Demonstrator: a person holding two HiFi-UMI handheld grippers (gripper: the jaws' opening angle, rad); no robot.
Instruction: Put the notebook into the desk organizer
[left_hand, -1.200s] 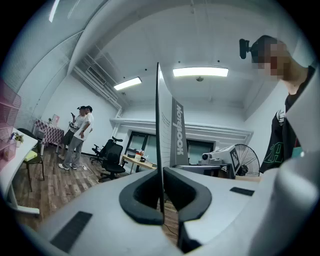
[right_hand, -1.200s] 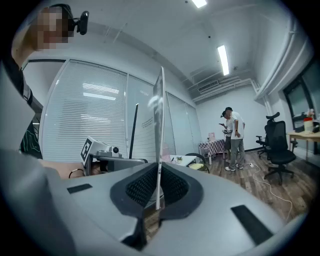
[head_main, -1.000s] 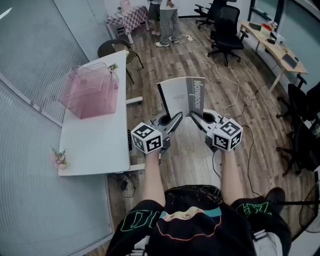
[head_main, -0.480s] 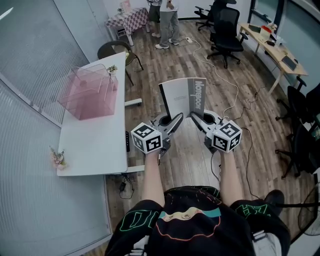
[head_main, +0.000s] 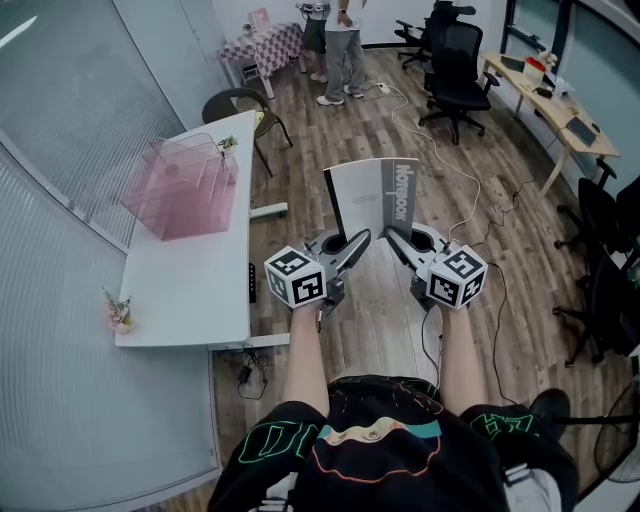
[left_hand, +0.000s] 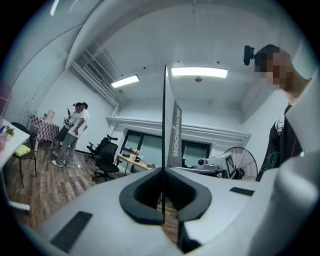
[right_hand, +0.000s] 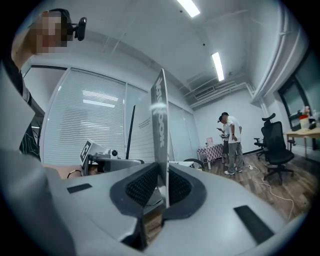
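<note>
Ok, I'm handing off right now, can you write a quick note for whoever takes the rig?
Left gripper: shut on the notebook, at its lower edge.
Right gripper: shut on the same edge, beside the left.
Notebook: held upright in the air over the floor, right of the white desk.
Desk organizer: pink, at the desk's far end.
Done: notebook lifted.
Left: carry it over, slot it into the organizer, release.

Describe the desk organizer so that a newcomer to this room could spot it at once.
Find the long white desk along the glass wall on the left. At its far end stands the organizer, a see-through pink box with upright dividers. It is the only box on the desk and dwarfs the small plant beside it.
</note>
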